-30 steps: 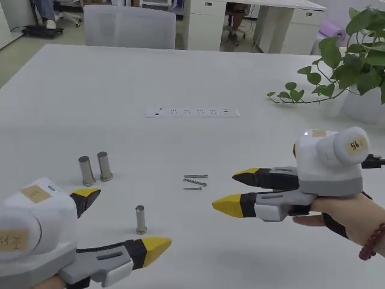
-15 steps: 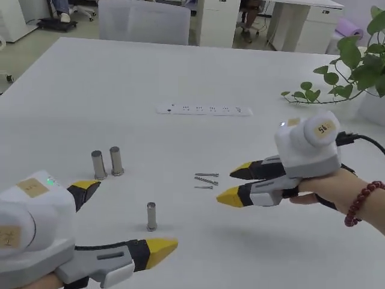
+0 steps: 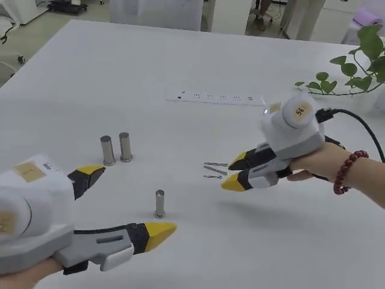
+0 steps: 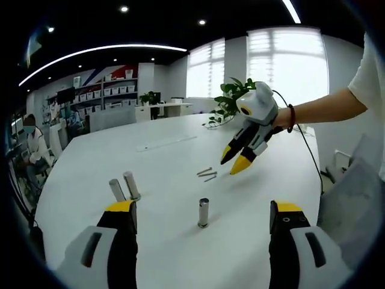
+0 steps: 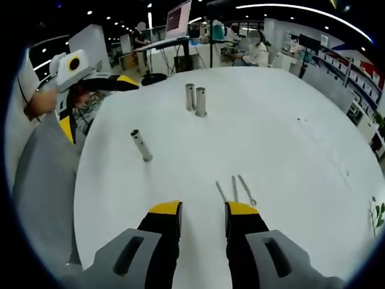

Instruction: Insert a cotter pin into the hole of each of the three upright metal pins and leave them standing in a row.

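White counter (image 3: pixel 180 66), three upright metal pins (image 3: pixel 159 203), left claw (image 3: pixel 138 198) wide open, right claw (image 3: pixel 228 176) slightly open, empty, beside cotter pins (image 3: pixel 214 170)

A broad white table (image 3: pixel 180 66) with a white power strip (image 3: pixel 215 96) lying flat near its middle stands in an open office. A leafy green plant (image 3: pixel 374 45) sits at its far right edge, a grey chair (image 3: pixel 156 12) at the far side, and pale floor (image 3: pixel 24 36) beyond. Bright windows (image 4: pixel 289 60) light the wall behind the plant, and the dark ceiling carries a long curved light strip (image 4: pixel 102 51) and small round spotlights (image 4: pixel 124 9). Farther back are shelves (image 4: pixel 111 90) of boxes, more desks with seated people, and a monitor (image 5: pixel 179 17).
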Tool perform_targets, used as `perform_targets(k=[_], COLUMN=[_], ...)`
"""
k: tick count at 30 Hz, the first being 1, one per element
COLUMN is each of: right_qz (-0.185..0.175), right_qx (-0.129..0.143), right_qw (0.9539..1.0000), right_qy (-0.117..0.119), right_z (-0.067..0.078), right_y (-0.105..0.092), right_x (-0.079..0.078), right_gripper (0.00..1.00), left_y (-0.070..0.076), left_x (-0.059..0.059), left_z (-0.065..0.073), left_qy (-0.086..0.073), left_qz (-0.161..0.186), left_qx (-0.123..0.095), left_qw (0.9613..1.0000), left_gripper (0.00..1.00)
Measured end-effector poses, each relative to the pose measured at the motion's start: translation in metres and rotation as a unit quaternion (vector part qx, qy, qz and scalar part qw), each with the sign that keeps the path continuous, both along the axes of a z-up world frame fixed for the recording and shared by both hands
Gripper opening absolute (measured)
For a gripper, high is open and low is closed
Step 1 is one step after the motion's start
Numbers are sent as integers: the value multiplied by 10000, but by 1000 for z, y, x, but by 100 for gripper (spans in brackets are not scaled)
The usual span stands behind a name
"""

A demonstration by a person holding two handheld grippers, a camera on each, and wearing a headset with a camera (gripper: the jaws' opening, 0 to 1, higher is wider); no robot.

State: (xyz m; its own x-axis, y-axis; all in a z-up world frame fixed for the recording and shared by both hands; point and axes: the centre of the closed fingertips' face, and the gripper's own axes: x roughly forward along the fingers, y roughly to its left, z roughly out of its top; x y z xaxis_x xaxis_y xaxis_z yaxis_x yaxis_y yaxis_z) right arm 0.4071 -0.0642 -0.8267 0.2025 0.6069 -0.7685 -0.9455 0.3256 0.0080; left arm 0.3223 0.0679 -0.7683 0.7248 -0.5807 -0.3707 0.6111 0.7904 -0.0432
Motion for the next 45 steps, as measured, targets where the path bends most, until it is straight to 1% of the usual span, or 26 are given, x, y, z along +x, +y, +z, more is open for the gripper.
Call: perform_targets(k=[1,2,4,8,12,14,15,17,21,25,30,34,37,41,43,45], right_qz=[47,140,221,311,325,447,478,490,604,729,821,939,969,1039,1034,1088], right_qx=[-62,-184,-283,-388,-442,-615,-696,-661,-775,-925,-999,-1038,-1080,-1181,-1247,-1306], right_qw=[10000,9997,9993,9988,9984,9971,9964,9965,9951,9930,9916,9901,9894,9875,9867,9854], right_qy=[-28,-68,-61,17,101,84,123,118,108,43,25,58,100,115,120,104], right_z=[-1,-4,-7,-13,-20,-26,-28,-30,-34,-36,-38,-39,-39,-40,-40,-40], right_y=[0,-1,0,2,5,3,1,4,4,3,3,5,5,5,5,5], right_x=[2,4,6,10,13,13,12,13,15,18,22,23,24,27,30,30], right_gripper=[29,28,27,25,24,23,23,22,20,20,17,13,13,10,8,6], left_y=[0,1,2,3,3,3,3,3,3,4,6,9,11,11,12,12], left_x=[0,0,0,1,1,1,1,1,1,2,3,3,4,4,3,3], left_z=[0,-1,-2,-3,-4,-5,-5,-6,-7,-8,-9,-10,-10,-10,-13,-13], left_qy=[-9,-16,7,-2,34,47,53,72,96,102,120,124,124,116,156,161], left_qz=[-1,0,23,15,32,24,21,38,34,48,78,102,129,124,117,113], left_qx=[16,30,47,57,19,24,23,10,0,-1,-3,10,22,28,46,58], left_qw=[10000,10000,10000,10000,10000,10000,10000,10000,9999,9999,9999,9999,9998,9999,9998,9998], left_gripper=[92,91,91,90,90,89,89,89,89,89,87,86,86,85,84,84])
